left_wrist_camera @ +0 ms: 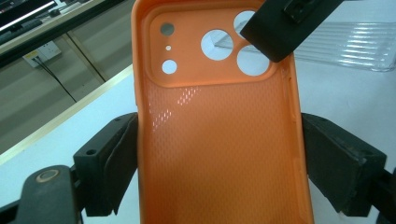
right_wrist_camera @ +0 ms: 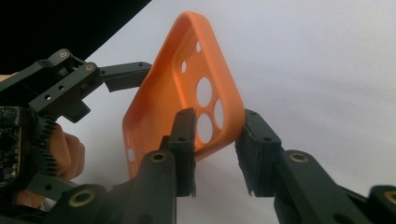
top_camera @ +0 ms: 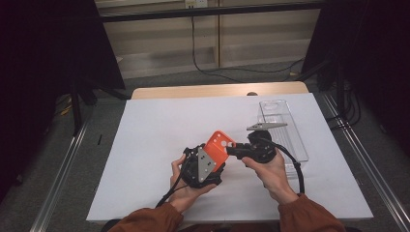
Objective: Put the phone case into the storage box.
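An orange phone case [top_camera: 218,145] is held in the air over the white sheet, between both grippers. My left gripper [top_camera: 212,155] is shut on the case's two long sides; the left gripper view shows the case's textured inside [left_wrist_camera: 219,140] clamped between the jaws. My right gripper [top_camera: 233,149] comes in from the right. In the right gripper view its jaws close on the case's [right_wrist_camera: 163,102] camera-hole corner, one pad inside and one on the outer rim. One of its fingers [left_wrist_camera: 275,32] covers a camera hole in the left gripper view.
A clear plastic tray [top_camera: 290,121] lies at the right of the white sheet [top_camera: 154,145], just behind the right hand. The wooden table edge [top_camera: 217,90] runs along the back. Metal rails flank the table on both sides.
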`<move>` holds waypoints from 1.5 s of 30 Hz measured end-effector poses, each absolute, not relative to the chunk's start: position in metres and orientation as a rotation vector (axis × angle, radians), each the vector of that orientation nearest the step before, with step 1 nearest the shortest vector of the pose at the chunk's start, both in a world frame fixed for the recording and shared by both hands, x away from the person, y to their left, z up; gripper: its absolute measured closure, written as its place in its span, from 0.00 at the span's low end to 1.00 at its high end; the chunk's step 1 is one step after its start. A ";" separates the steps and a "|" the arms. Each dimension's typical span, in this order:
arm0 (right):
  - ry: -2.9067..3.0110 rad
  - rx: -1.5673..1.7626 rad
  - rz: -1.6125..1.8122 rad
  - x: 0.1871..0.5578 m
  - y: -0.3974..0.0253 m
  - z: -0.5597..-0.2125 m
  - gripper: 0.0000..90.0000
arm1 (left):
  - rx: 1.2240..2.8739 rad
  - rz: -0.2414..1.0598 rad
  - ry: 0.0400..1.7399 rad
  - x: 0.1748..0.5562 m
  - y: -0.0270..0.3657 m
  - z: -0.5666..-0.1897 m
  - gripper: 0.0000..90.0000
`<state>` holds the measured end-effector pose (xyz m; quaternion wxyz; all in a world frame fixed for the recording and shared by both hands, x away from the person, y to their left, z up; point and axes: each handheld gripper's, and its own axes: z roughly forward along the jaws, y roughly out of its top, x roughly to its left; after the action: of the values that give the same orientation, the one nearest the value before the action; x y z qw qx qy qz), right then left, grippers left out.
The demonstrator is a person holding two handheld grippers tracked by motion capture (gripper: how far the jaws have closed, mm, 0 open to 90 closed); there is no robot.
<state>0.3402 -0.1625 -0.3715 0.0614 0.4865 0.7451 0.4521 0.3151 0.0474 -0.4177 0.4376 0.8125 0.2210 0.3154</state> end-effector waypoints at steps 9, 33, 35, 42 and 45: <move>2.256 1.541 1.371 0.339 -0.163 -0.369 0.81 | 2.038 0.796 0.543 0.316 0.045 -0.420 0.18; 2.209 1.516 1.416 0.346 -0.147 -0.346 0.90 | 1.936 0.842 0.608 0.325 0.055 -0.413 0.16; 2.209 1.499 1.416 0.347 -0.146 -0.344 0.90 | 1.934 0.800 0.615 0.328 0.058 -0.413 0.15; 2.198 1.463 1.408 0.349 -0.146 -0.340 0.90 | 1.933 0.723 0.653 0.335 0.063 -0.413 0.09; 2.192 1.464 1.408 0.350 -0.148 -0.340 0.90 | 1.937 0.712 0.644 0.336 0.063 -0.413 0.09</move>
<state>0.3499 -0.1478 -0.3403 0.0763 0.4885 0.7314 0.4697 0.3356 0.0632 -0.4127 0.4706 0.7905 0.2630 0.2906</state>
